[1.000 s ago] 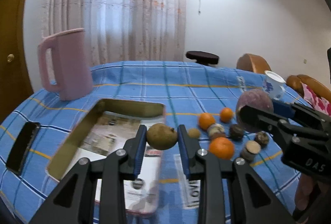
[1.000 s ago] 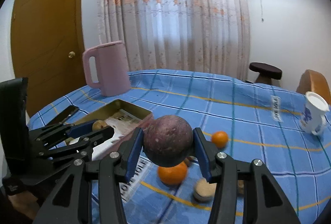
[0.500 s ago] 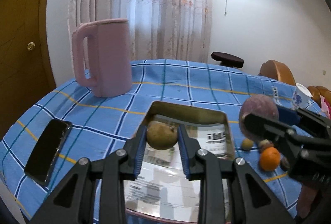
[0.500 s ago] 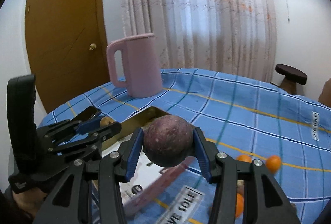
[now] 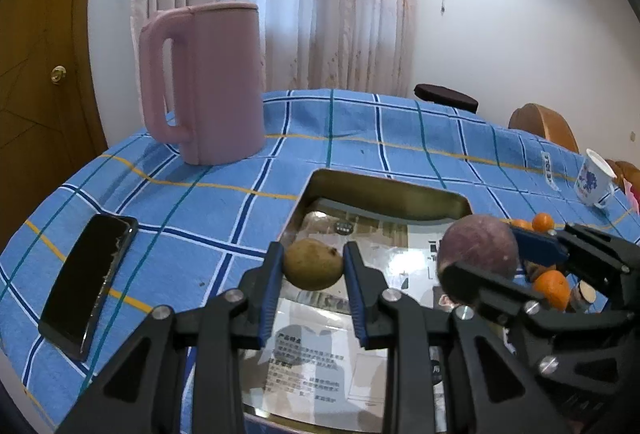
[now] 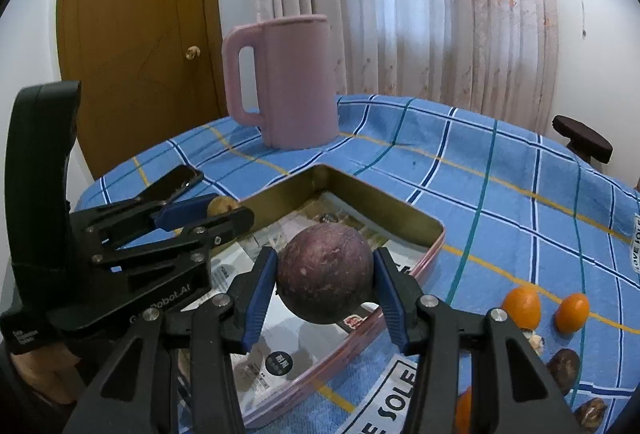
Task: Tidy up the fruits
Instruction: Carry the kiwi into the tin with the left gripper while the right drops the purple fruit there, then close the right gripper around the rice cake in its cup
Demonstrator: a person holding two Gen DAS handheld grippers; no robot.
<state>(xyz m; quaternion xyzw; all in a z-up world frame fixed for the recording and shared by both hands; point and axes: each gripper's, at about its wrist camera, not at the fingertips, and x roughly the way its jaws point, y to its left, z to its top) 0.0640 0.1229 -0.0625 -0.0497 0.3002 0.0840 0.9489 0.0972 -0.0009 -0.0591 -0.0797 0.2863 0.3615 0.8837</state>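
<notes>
Left gripper (image 5: 313, 266) clamped on small olive-brown round fruit (image 5: 314, 264); right gripper (image 6: 325, 276) clamped on large dull-purple round fruit (image 6: 325, 274). Both fruits held above shallow rectangular metal tin (image 6: 384, 207) on blue checked tablecloth (image 6: 500, 193). Small oranges (image 6: 522, 308) lie right of tin.

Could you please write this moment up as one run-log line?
left gripper: shut on brown-green fruit over tin tray | right gripper: shut on purple fruit over tray | oranges: on tablecloth

Pink jug (image 5: 208, 81), black phone (image 5: 86, 284), white cup (image 5: 594, 179) on checked tablecloth (image 5: 360, 137)
</notes>
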